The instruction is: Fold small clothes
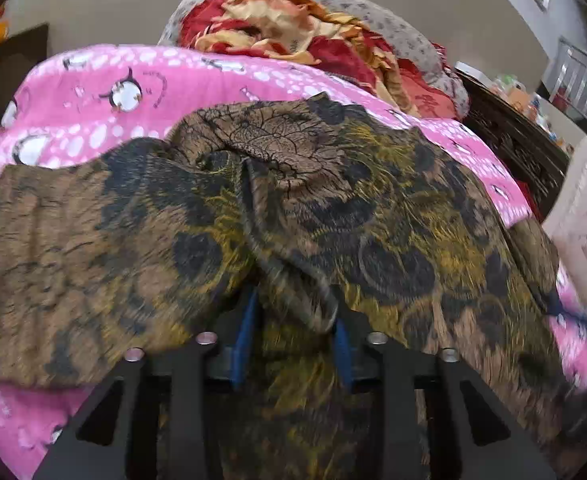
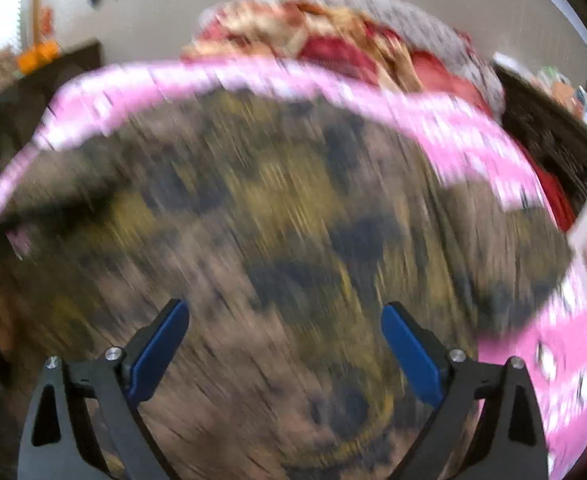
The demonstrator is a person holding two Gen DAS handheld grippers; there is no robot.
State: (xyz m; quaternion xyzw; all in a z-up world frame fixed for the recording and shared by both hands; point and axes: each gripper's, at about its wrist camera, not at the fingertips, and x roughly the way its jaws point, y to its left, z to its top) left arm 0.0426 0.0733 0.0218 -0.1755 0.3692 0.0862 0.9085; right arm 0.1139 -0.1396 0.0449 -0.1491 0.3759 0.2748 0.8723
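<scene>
A brown garment point(image 1: 393, 220) with a black and yellow print lies spread over a pink penguin-print sheet point(image 1: 173, 80). A raised fold with a dark seam runs down its middle toward my left gripper point(image 1: 293, 344). The blue pads stand a little apart, with that fold hanging loosely between them. In the right wrist view everything is blurred. My right gripper point(image 2: 285, 344) is open wide just above the same garment point(image 2: 273, 200), with nothing between its fingers. The pink sheet point(image 2: 493, 148) shows along the far and right edges.
A crumpled red and orange blanket point(image 1: 293, 28) on a grey patterned cover is heaped beyond the sheet. Dark carved wooden furniture point(image 1: 513, 140) stands at the right. A white flowered cloth point(image 1: 585, 216) lies at the right edge.
</scene>
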